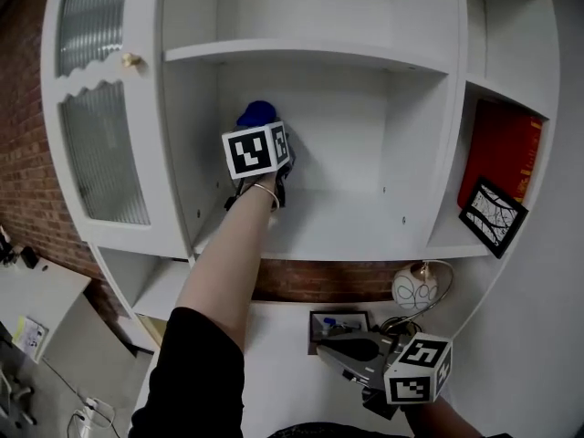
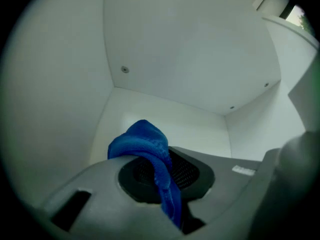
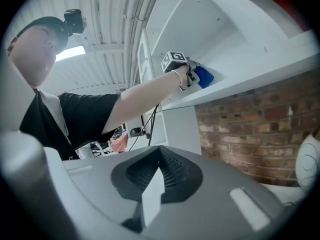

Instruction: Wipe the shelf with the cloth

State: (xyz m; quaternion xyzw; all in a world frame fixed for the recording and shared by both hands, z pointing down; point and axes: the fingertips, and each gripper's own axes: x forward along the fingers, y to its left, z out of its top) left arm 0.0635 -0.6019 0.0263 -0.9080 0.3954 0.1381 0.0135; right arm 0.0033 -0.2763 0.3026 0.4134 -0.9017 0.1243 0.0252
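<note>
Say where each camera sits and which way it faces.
Left gripper view: on the left gripper, facing a shelf compartment's back corner; its jaws pinch the blue cloth.
Right gripper view: on the right gripper, looking up at the person's outstretched left arm; jaws shut, empty.
Head view: on the person's head, looking down into the white shelf unit; left arm and both grippers show.
Shared: head and right gripper views both show the left gripper holding the cloth.

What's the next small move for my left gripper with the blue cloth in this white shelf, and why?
Probably press the bunched blue cloth down on the white shelf board and drag it rightward. The left gripper pinches it in its jaws near the back left corner, and most of the board lies to its right.
</note>
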